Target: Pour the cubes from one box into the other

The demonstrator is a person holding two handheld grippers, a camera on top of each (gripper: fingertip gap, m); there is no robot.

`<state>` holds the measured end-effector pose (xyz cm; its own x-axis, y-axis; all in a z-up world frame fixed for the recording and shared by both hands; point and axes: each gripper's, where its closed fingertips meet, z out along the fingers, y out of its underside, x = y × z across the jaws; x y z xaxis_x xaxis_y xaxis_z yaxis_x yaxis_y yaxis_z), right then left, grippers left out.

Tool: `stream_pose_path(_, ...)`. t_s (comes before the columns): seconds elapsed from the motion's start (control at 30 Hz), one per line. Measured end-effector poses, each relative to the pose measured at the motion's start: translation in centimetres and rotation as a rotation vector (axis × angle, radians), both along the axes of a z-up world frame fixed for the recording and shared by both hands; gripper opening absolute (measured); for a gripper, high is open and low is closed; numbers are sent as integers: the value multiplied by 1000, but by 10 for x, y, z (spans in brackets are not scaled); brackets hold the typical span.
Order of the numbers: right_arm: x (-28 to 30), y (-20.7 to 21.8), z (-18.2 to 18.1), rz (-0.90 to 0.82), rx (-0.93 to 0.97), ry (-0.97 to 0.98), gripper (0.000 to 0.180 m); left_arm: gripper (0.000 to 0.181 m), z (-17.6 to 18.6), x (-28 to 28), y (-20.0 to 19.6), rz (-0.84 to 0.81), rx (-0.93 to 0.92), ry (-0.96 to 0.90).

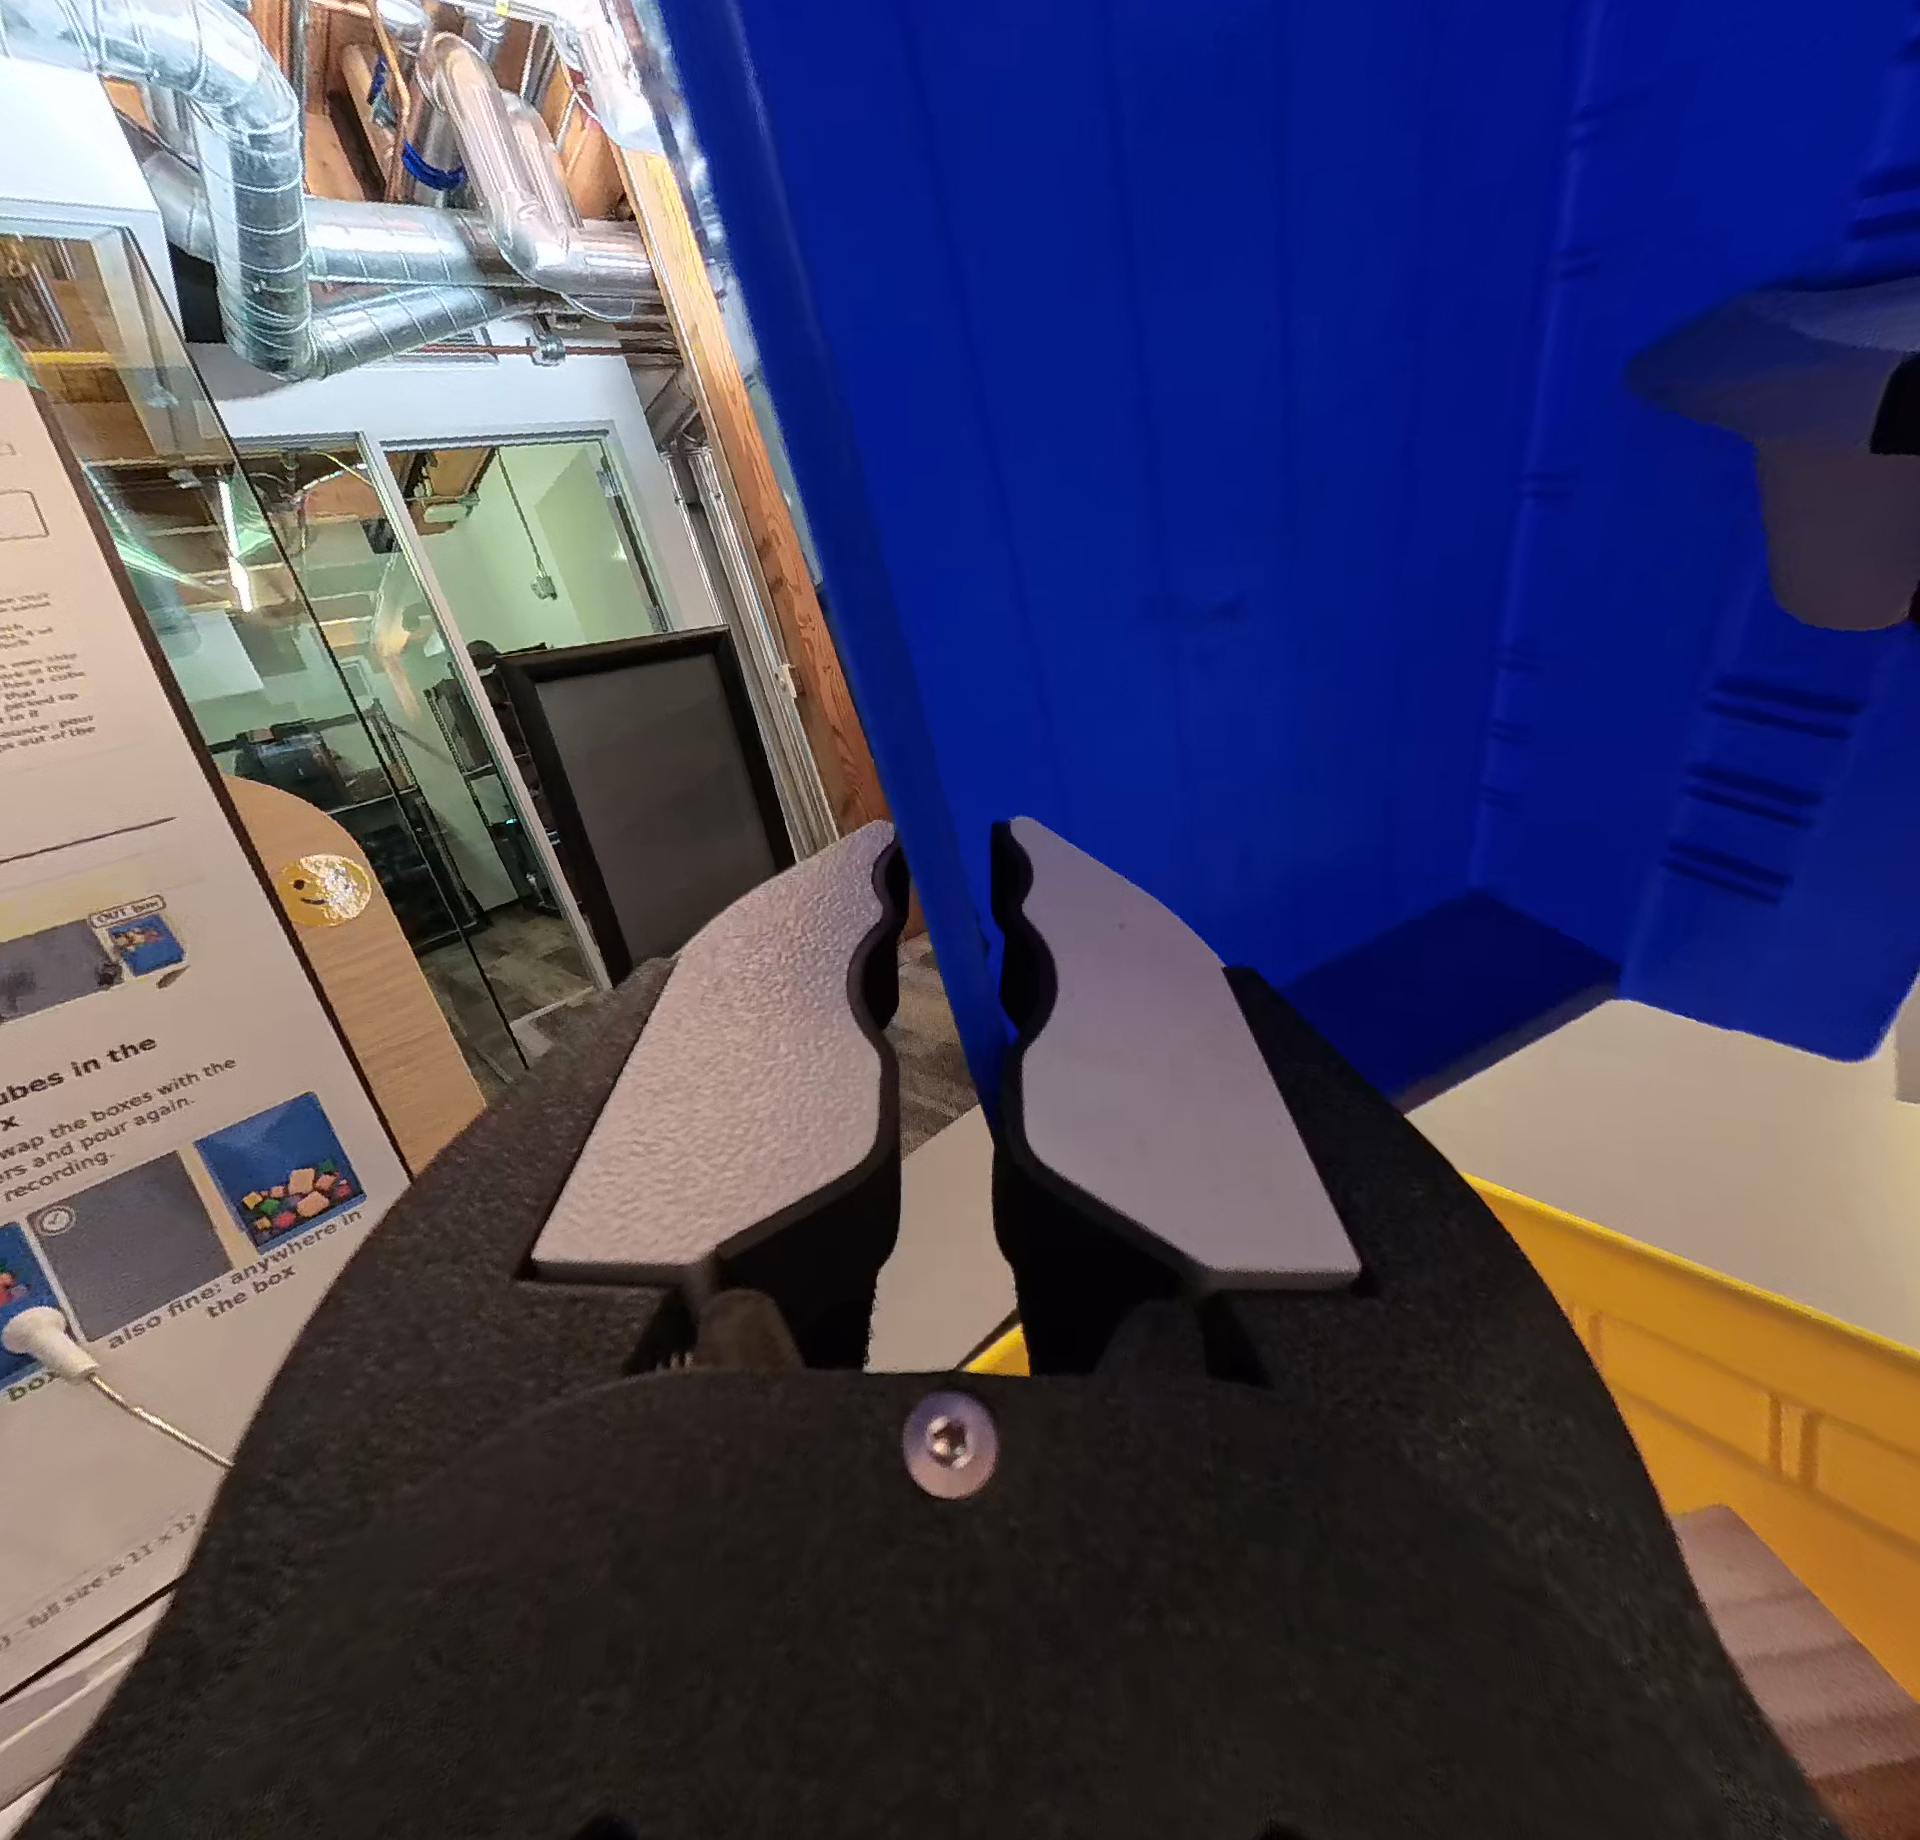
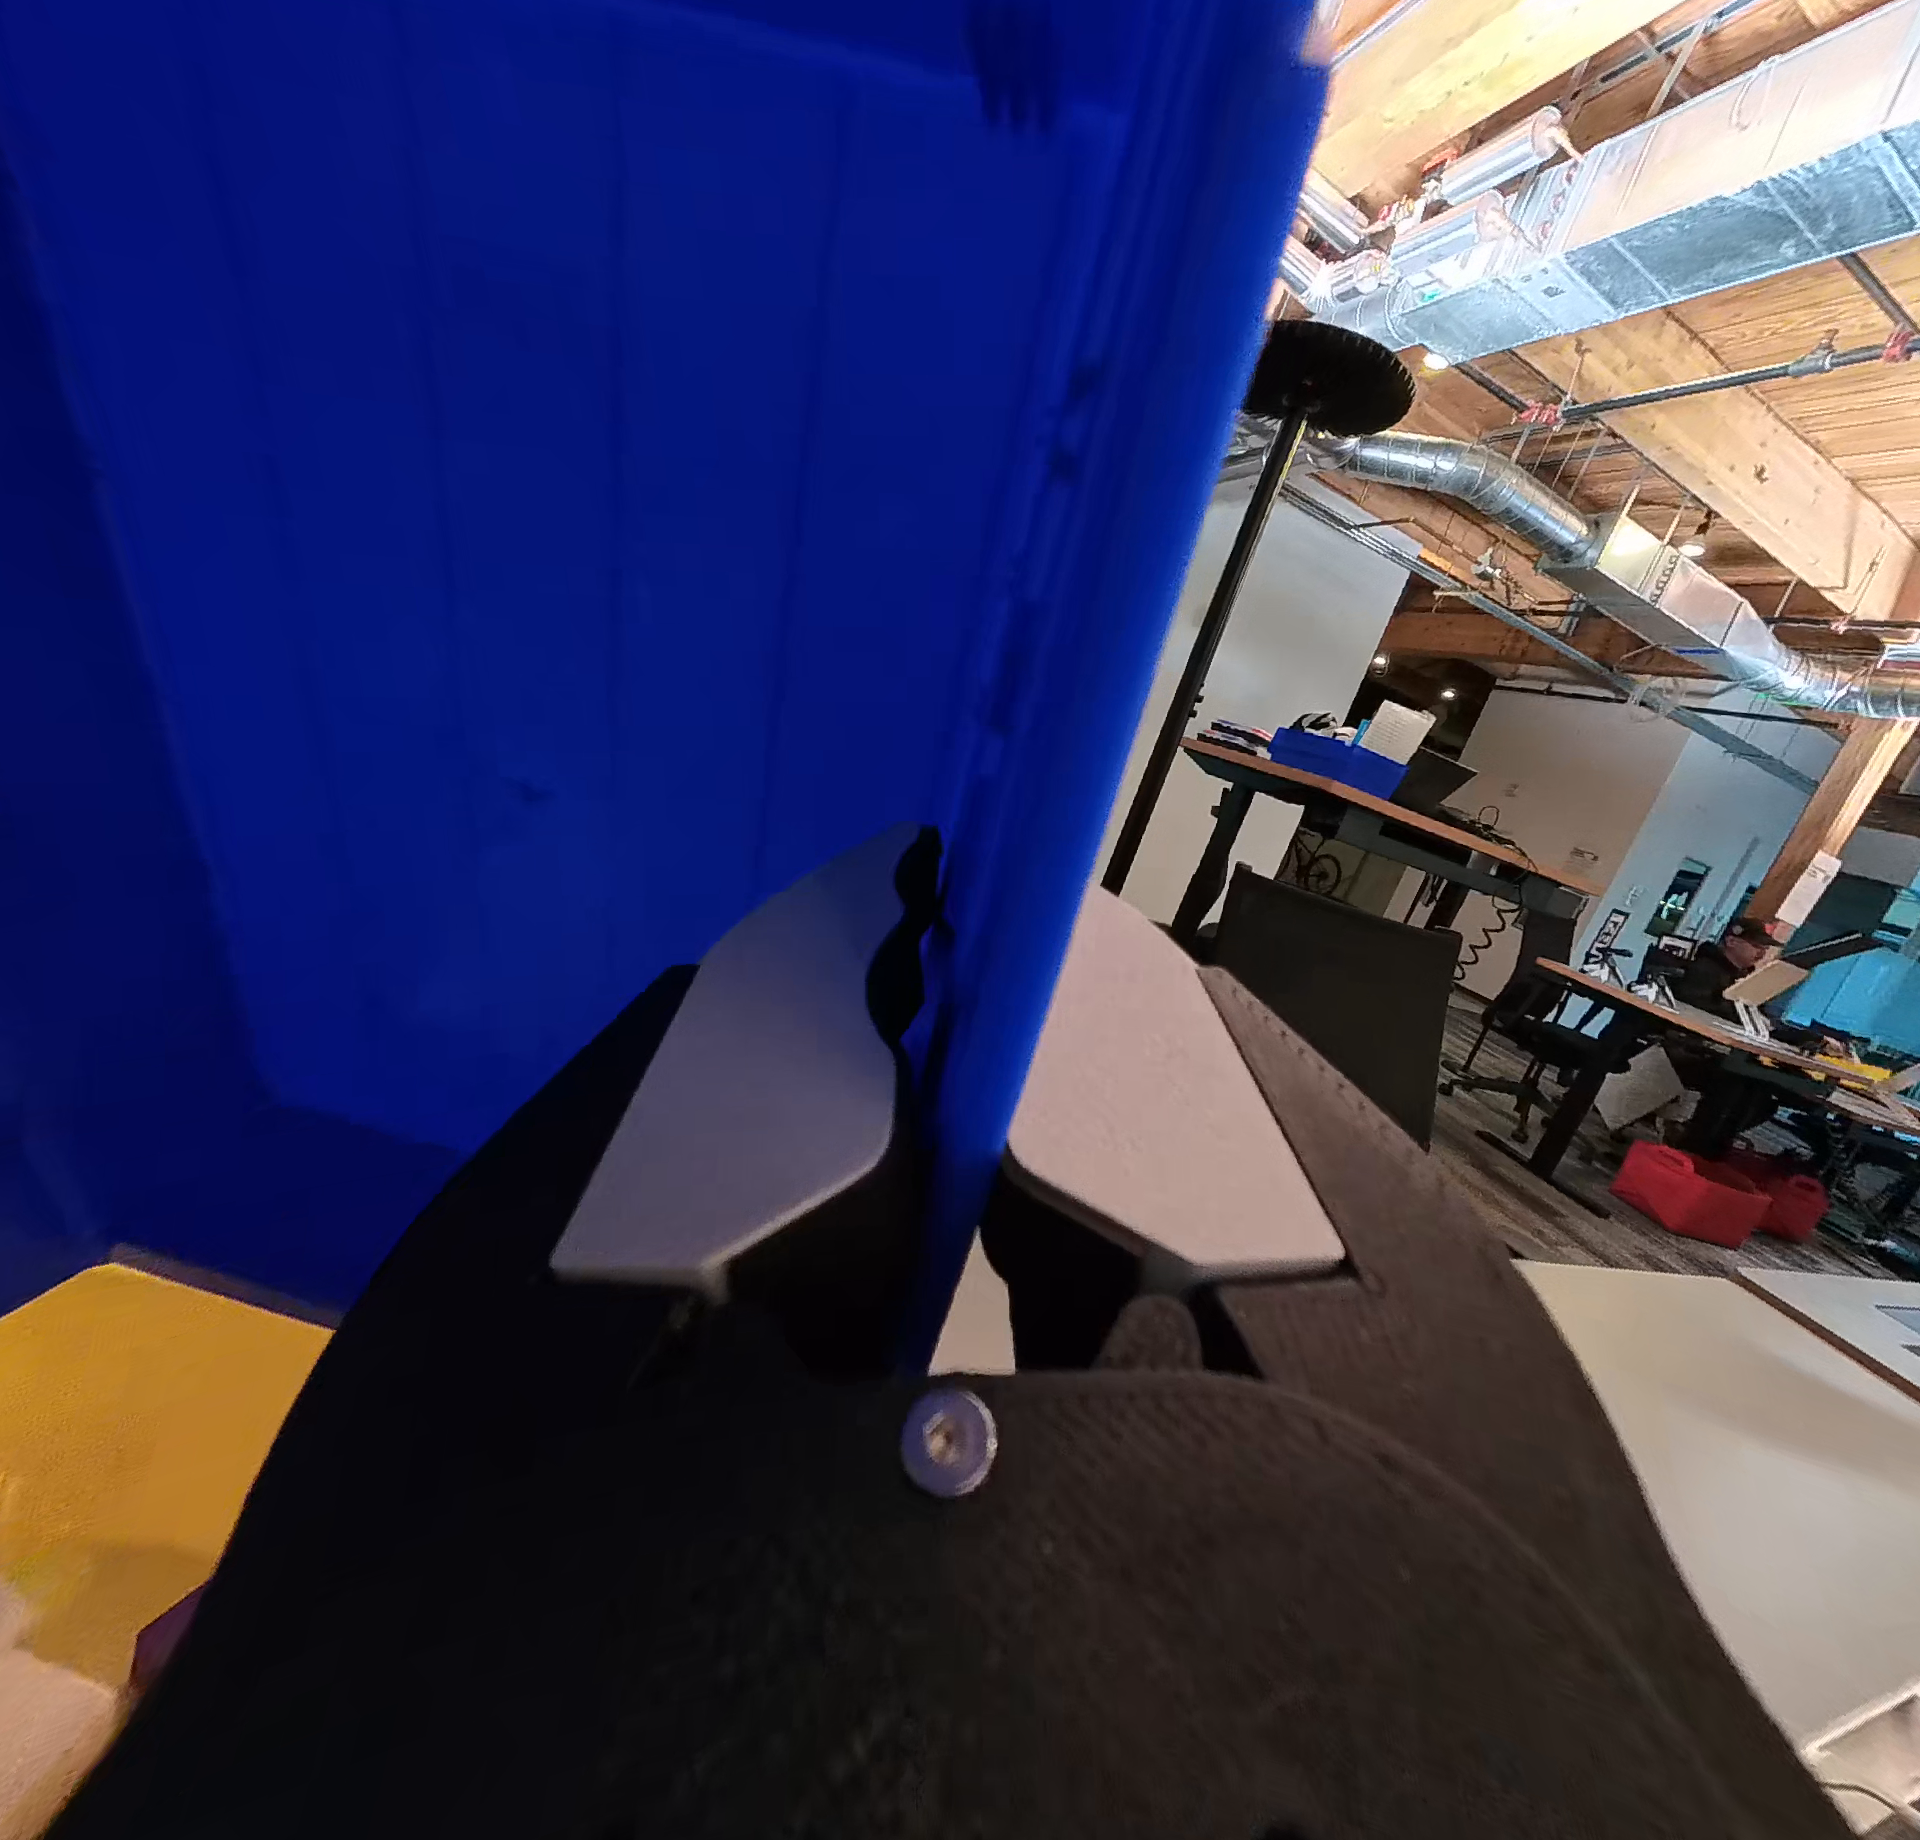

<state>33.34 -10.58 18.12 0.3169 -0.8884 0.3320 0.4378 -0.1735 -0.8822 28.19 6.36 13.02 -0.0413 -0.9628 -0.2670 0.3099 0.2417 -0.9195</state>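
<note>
Blue box (image 1: 1195,440): glossy moulded plastic, tipped up on end, open side facing both cameras; inside walls smooth with faint vertical lines, ribbed steps moulded near one corner, no cubes visible inside it.
Position: held up above the yellow box (image 1: 1704,1375), lower edge over the white table (image 1: 1662,1115).
Left gripper (image 1: 945,897): clamped on the blue box's left side wall, one grey finger (image 1: 748,1042) outside, the other inside; thin wall edge runs straight up between them.
Right gripper (image 2: 951,917): pinching the opposite side wall, inner finger (image 2: 758,1084) in blue shadow, outer finger in daylight; wall fills the narrow gap.
Other gripper: right one's grey finger tip shows at the far wall in the left wrist view, top right.
Yellow box: plastic, ribbed outer wall, sits low under both grippers; a pale wood-coloured cube (image 1: 1808,1665) shows inside at lower right, blurred.
Right view contents: yellow patch (image 2: 135,1416) at lower left, purple and whitish bits below it, too blurred to identify.
Background: instruction poster (image 1: 94,959) left, silver ducts overhead, office desks far right.
</note>
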Motion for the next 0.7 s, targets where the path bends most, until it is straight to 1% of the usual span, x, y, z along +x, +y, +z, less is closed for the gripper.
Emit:
stream_pose_path(0.03,1,0,-1,0,-1,9,6,15,0,0,0,1,1,8)
stream_pose_path(0.13,5,-2,-5,-1,-17,51,14,15,3,0,-4,-9,-24,53)
stream_pose_path(0.23,7,-10,-7,10,-13,121,15,15,9,-3,-13,-34,-73,124)
stream_pose_path(0.27,9,-16,-8,-9,-16,150,14,16,7,-2,-20,-39,-65,170)
stream_pose_path(0.3,10,-23,-9,-22,-10,190,5,17,3,0,-27,-47,-53,219)
stream_pose_path(0.37,10,-42,-11,-47,-25,266,5,20,-5,0,-48,-90,-33,300)
stream_pose_path(0.43,6,-63,-11,-83,-39,346,5,22,-11,-2,-70,-152,-72,363)
stream_pose_path(0.53,11,-80,-12,-107,-184,531,5,31,-15,-6,-96,-252,-169,435)
stream_pose_path(0.63,28,-94,-6,-80,-306,713,7,56,-16,-15,-131,-442,-219,512)
stream_pose_path(0.67,34,-100,-8,-69,-343,784,7,59,-17,-23,-142,-526,-227,565)
stream_pose_path(0.7,41,-107,-15,-67,-387,871,7,47,-20,-32,-146,-584,-236,625)
